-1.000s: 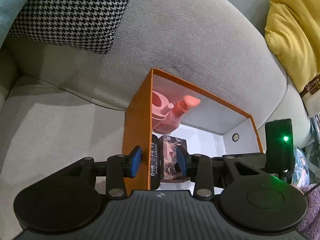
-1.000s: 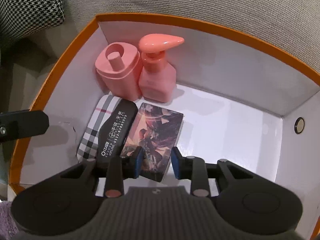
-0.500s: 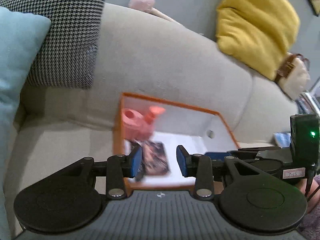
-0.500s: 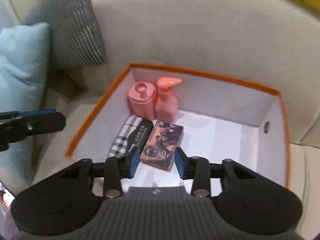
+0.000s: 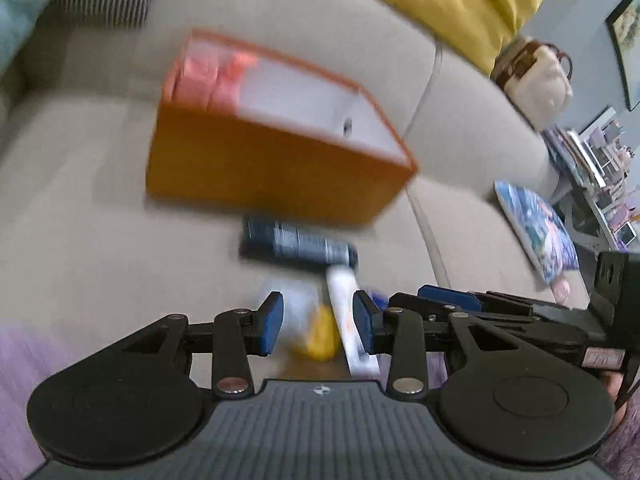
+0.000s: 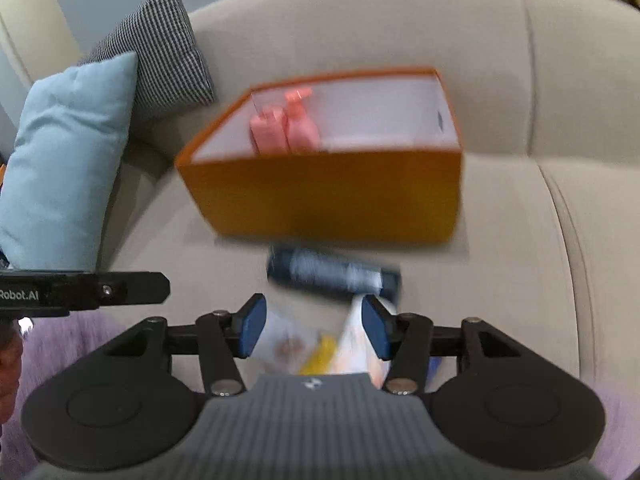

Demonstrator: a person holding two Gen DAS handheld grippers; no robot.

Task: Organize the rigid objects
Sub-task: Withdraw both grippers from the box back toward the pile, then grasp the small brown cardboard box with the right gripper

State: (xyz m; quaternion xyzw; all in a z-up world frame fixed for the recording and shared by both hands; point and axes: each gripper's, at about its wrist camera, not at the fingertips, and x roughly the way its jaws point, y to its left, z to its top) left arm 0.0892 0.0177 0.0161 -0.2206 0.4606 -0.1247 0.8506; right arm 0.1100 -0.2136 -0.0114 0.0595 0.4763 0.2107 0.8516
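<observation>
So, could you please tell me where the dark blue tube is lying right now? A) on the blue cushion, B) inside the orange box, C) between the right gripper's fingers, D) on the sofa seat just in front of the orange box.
D: the dark blue tube lies on the sofa seat, just in front of the orange box.

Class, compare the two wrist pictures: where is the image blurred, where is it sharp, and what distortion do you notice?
Left wrist view: motion blur smears the orange box and dark tube, while the left gripper is sharp. Right wrist view: the same box and tube are blurred, the right gripper crisp; fisheye curvature bends the sofa backrest.
</observation>
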